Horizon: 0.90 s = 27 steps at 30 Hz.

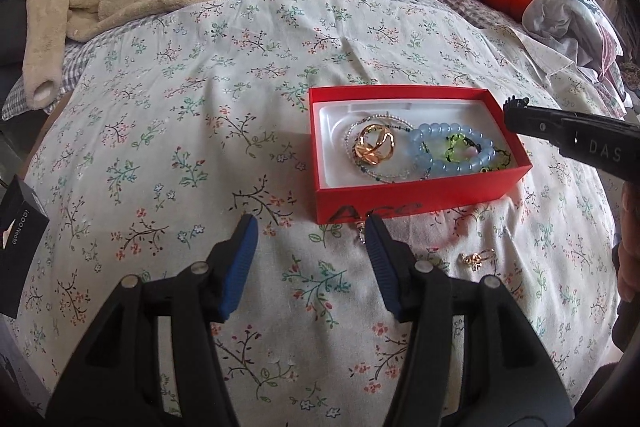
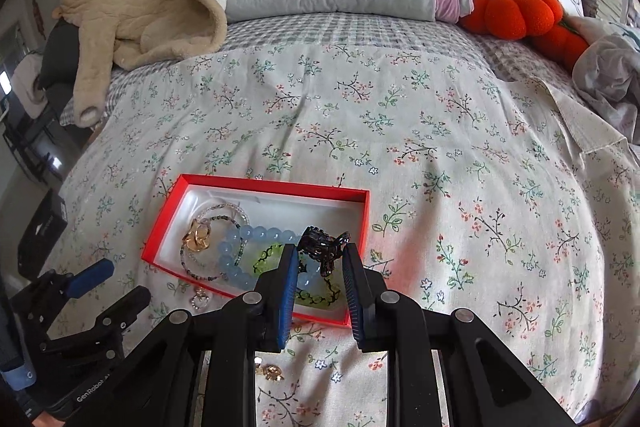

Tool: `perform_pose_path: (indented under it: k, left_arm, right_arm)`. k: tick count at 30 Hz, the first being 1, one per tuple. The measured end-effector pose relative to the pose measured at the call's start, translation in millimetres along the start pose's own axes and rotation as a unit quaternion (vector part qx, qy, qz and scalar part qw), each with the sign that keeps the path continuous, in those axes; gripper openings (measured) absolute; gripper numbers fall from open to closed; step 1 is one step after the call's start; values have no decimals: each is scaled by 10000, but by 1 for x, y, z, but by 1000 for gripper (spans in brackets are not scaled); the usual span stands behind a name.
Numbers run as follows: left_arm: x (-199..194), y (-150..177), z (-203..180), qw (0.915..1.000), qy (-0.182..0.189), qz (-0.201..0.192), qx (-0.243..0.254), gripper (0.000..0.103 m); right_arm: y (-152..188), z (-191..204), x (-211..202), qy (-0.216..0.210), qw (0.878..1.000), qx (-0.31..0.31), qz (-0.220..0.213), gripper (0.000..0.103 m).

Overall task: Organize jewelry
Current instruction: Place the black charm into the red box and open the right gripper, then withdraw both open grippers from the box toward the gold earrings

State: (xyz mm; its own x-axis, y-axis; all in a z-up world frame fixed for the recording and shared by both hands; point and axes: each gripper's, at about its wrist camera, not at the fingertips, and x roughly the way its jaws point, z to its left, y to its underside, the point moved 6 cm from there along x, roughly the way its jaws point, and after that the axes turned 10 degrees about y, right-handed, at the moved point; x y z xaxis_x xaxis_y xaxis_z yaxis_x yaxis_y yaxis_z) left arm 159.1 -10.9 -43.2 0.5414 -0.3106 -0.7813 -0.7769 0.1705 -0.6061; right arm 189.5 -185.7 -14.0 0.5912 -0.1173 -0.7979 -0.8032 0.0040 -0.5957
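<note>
Nearest: small gold piece (image 2: 270,372) loose on the floral bedspread (image 2: 440,155), just under the R gripper (image 2: 320,251). R gripper's fingers part open w/ a dark bracelet (image 2: 324,247) caught between the tips, over the red box's (image 1: 404,199) right end. L gripper (image 1: 310,227) wide open, holding nothing, near side of box. In box: gold bangle (image 1: 376,143), blue bead bracelet (image 1: 452,147). Far: beige blanket (image 2: 140,7), orange plush (image 2: 520,11).

Soft, even daylight fills both views — bright, with no harsh glare. Shadows are faint: a pale one under the box (image 1: 404,201) on the bedspread (image 1: 200,147). Near the box everything is sharp; farther out the fisheye bends the bed into a dome — corners go black and slightly blurred.
</note>
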Motion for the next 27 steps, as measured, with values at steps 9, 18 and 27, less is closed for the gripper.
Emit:
perform_pose_path:
  k: [9, 18, 27]
  left_arm:
    - [-3, -1, 0, 10000, -40, 36, 31, 60]
    - [-9, 9, -3, 9997, -67, 202, 73, 67]
    - [-27, 24, -2, 9994, -140, 292, 106, 73]
  right_arm:
    - [1, 1, -1, -137, 9999, 21, 73, 26]
    - [10, -1, -31, -290, 9995, -11, -151, 64]
    - [39, -9, -54, -328, 9994, -56, -125, 68]
